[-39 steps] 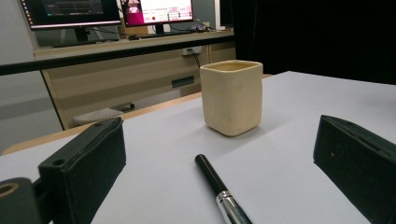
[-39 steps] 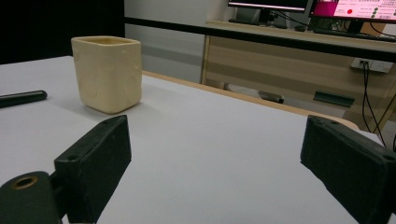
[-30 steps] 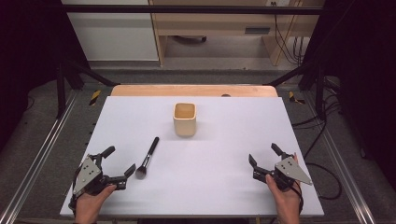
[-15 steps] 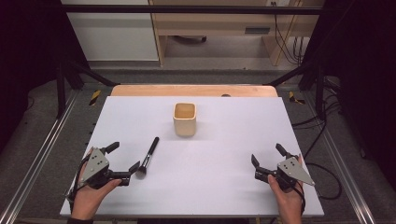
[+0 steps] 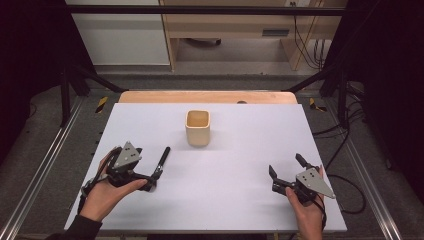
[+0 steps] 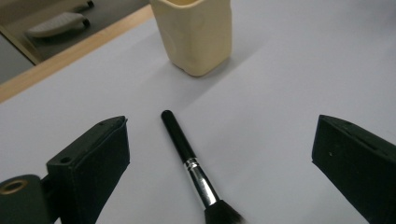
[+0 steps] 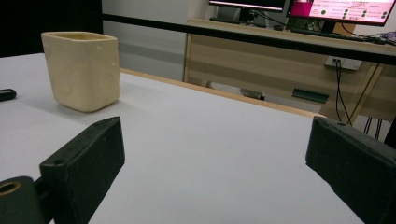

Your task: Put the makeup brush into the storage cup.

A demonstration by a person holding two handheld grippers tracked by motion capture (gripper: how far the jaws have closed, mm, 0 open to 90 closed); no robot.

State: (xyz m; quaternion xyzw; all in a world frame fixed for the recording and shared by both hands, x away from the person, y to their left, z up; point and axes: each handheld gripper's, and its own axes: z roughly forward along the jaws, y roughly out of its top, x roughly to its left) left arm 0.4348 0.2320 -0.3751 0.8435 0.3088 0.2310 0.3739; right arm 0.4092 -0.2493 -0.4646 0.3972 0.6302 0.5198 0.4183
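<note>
A black-handled makeup brush [image 5: 163, 157] lies on the white table [image 5: 235, 205], left of a cream square cup [image 5: 198, 128]. My left gripper [image 5: 147, 165] hovers over the brush's bristle end, open. In the left gripper view the brush [image 6: 187, 151] lies below and between the wide jaws of that gripper [image 6: 222, 126], untouched, with the cup [image 6: 194, 35] beyond. My right gripper [image 5: 286, 165] rests near the front right edge, open; its jaws have just been opening and nothing is between them. In the right gripper view this gripper [image 7: 215, 126] faces the cup [image 7: 81, 70] and the brush's handle tip [image 7: 5, 94].
A wooden strip [image 5: 207, 96] borders the table's far edge. Metal frame rails [image 5: 42, 170] run along both sides. A desk with a monitor [image 7: 345, 9] and cables stands beyond the table.
My left hand has lifted and moved forward and right, so its gripper now hangs over the brush's bristle end. The right hand has stayed in place.
</note>
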